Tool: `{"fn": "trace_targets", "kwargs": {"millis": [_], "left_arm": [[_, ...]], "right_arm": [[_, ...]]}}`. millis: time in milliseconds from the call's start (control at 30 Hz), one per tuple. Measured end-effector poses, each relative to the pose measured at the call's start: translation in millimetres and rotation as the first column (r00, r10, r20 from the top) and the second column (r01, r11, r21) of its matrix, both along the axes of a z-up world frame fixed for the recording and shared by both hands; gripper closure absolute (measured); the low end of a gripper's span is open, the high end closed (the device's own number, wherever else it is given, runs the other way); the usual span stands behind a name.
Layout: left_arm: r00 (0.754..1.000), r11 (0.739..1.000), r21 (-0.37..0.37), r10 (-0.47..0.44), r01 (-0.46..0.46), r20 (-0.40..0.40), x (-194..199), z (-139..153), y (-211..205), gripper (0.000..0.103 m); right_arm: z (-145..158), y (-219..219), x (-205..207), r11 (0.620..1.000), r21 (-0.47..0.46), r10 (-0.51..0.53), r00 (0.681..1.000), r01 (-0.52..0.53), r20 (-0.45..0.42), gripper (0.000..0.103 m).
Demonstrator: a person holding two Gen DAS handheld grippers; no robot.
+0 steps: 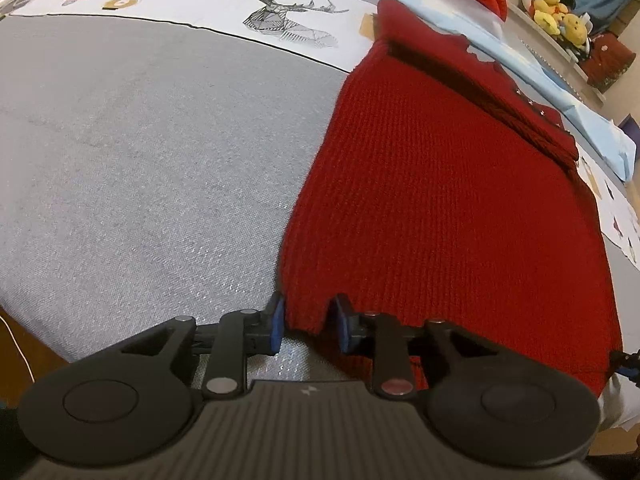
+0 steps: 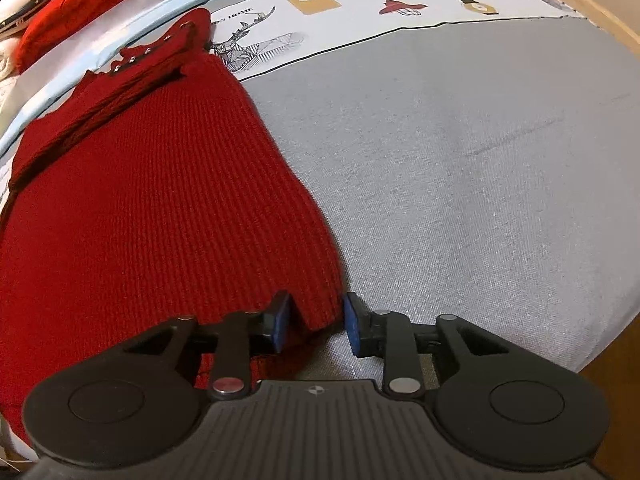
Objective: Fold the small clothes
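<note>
The red ribbed knit garment (image 1: pixel 440 200) lies flat on the grey cloth-covered surface (image 1: pixel 140 160), hem toward the claws. The left claw (image 1: pixel 308 326) and right claw (image 2: pixel 316 322) each straddle a hem corner, jaws parted — not yet pinched. Best to close both fully on the knit, then lift evenly so the fold lands square.

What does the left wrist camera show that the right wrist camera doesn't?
Only the left wrist view shows yellow plush toys on a shelf, and the left claw, open around the sweater's near left corner. Only the right wrist view shows the right claw, open around the near right corner, and a wooden edge. Both share the red knit sweater lying flat on the grey cloth, and the deer print.
</note>
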State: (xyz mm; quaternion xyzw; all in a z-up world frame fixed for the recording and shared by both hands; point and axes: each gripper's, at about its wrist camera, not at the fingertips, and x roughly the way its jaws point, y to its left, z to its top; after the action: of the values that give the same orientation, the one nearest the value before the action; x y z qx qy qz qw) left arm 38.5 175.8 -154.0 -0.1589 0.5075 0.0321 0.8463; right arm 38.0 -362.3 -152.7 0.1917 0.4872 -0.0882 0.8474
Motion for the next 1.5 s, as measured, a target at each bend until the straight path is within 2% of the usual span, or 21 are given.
{"fn": "trace_targets", "kwargs": {"millis": [67, 100, 200, 333, 433, 567, 733, 800, 867, 933, 1000, 1100, 1200, 1333, 1400, 1467, 1500], "left_arm": [[1.0, 1.0, 0.008, -0.008, 0.008, 0.001, 0.4, -1.1, -1.3, 0.076], [1.0, 1.0, 0.015, -0.018, 0.018, 0.002, 0.4, -1.1, -2.7, 0.083], [0.999, 0.998, 0.039, -0.05, 0.05, 0.018, -2.5, 4.0, -8.9, 0.088], [0.995, 0.997, 0.03, -0.07, 0.068, 0.075, -7.2, 24.7, -11.6, 0.089], [0.986, 0.995, 0.025, -0.102, 0.1, 0.135, -11.5, 55.6, -12.3, 0.09], [0.963, 0.987, 0.034, -0.163, 0.159, 0.214, -20.9, 98.8, -19.9, 0.09], [0.936, 0.979, 0.026, -0.202, 0.203, 0.287, -49.0, 150.6, -22.4, 0.091], [0.937, 0.979, 0.003, -0.195, 0.202, 0.291, -66.6, 172.2, -15.8, 0.091], [0.952, 0.981, -0.05, -0.169, 0.187, 0.254, -85.3, 191.9, -5.0, 0.091], [0.943, 0.976, -0.075, -0.176, 0.204, 0.282, -108.3, 214.6, 2.0, 0.091], [0.936, 0.973, -0.057, -0.199, 0.224, 0.289, -123.5, 229.9, 3.7, 0.091], [0.941, 0.972, -0.058, -0.206, 0.23, 0.267, -120.0, 229.1, 6.4, 0.091], [0.957, 0.974, -0.071, -0.196, 0.215, 0.213, -93.5, 208.6, 7.7, 0.091], [0.972, 0.975, -0.102, -0.183, 0.198, 0.146, -34.1, 168.8, 10.6, 0.091], [0.975, 0.976, -0.1, -0.181, 0.195, 0.13, -0.1, 149.1, 13.8, 0.09], [0.983, 0.978, -0.13, -0.152, 0.165, 0.106, 32.8, 130.0, 20.0, 0.09], [0.981, 0.977, -0.118, -0.163, 0.176, 0.108, 49.3, 121.3, 19.3, 0.089]], "right_arm": [[-0.2, 1.5, 0.6, 1.0, -0.008, 0.007, 1.0, -0.007, 0.0, 0.07], [0.4, 3.6, 1.7, 1.0, -0.01, 0.011, 1.0, -0.011, 0.001, 0.069], [2.8, 6.6, 1.0, 1.0, 0.0, 0.028, 0.999, -0.028, 0.016, 0.082], [17.0, 3.9, -4.0, 1.0, 0.021, 0.013, 0.997, -0.015, 0.072, 0.085], [40.6, -2.5, -11.5, 0.997, 0.082, -0.003, 0.988, -0.01, 0.156, 0.086], [82.0, -9.3, -26.7, 0.988, 0.147, 0.008, 0.958, -0.052, 0.286, 0.087], [129.6, -20.3, -62.1, 0.98, 0.176, 0.011, 0.914, -0.09, 0.405, 0.088], [148.2, -26.3, -83.3, 0.978, 0.18, 0.014, 0.895, -0.105, 0.446, 0.089], [166.4, -34.8, -107.1, 0.975, 0.19, 0.015, 0.881, -0.118, 0.474, 0.089], [183.4, -42.6, -134.3, 0.971, 0.198, 0.015, 0.867, -0.131, 0.498, 0.089], [195.7, -50.3, -154.5, 0.97, 0.206, 0.01, 0.861, -0.132, 0.508, 0.089], [202.2, -59.3, -171.0, 0.971, 0.212, -0.008, 0.866, -0.114, 0.499, 0.089], [192.6, -60.9, -158.0, 0.971, 0.218, -0.012, 0.887, -0.1, 0.462, 0.089], [164.8, -62.0, -110.7, 0.976, 0.209, -0.02, 0.929, -0.062, 0.369, 0.089], [152.7, -63.4, -80.8, 0.974, 0.219, -0.022, 0.942, -0.055, 0.334, 0.089], [141.6, -64.4, -46.8, 0.977, 0.209, -0.017, 0.952, -0.05, 0.306, 0.089], [135.7, -65.2, -27.9, 0.978, 0.203, -0.01, 0.954, -0.053, 0.298, 0.089]]}}
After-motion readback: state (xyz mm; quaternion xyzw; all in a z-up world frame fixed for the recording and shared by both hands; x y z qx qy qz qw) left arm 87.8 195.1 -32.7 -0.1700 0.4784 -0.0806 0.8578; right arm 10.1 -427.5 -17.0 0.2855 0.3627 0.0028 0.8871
